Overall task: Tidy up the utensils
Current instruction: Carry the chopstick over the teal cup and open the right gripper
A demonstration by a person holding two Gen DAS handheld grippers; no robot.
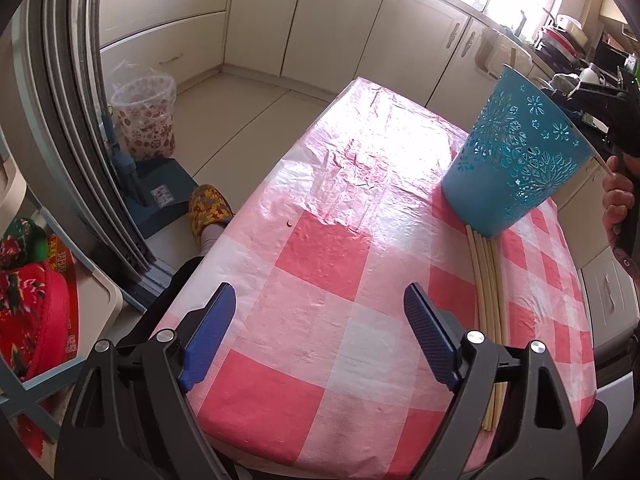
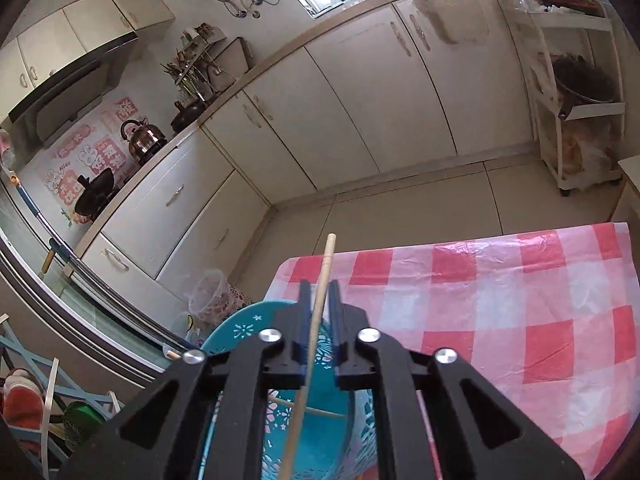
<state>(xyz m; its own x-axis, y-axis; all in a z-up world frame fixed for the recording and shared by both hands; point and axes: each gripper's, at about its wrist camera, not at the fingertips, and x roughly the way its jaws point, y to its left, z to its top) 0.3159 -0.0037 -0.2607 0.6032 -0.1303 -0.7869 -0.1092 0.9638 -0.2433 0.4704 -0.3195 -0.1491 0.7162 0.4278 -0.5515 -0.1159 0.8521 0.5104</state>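
A teal cut-out utensil holder [image 1: 516,152] stands at the table's right side and leans toward the right in the left wrist view. Several pale chopsticks [image 1: 486,280] lie side by side on the checked cloth, their far ends under the holder's base. My left gripper [image 1: 320,296] hangs open over the cloth with nothing between its blue pads. My right gripper [image 2: 320,292] is shut on one chopstick [image 2: 326,264], which runs forward past the fingertips. It is held just above the holder's mouth [image 2: 248,328]. Another chopstick [image 2: 308,408] lies inside the holder.
The red-and-white checked table [image 1: 320,240] has its far edge toward cream floor cabinets [image 1: 320,24]. A patterned waste bin [image 1: 146,120] and a blue dustpan [image 1: 160,196] stand on the floor at left. A slippered foot [image 1: 208,208] is beside the table's left edge.
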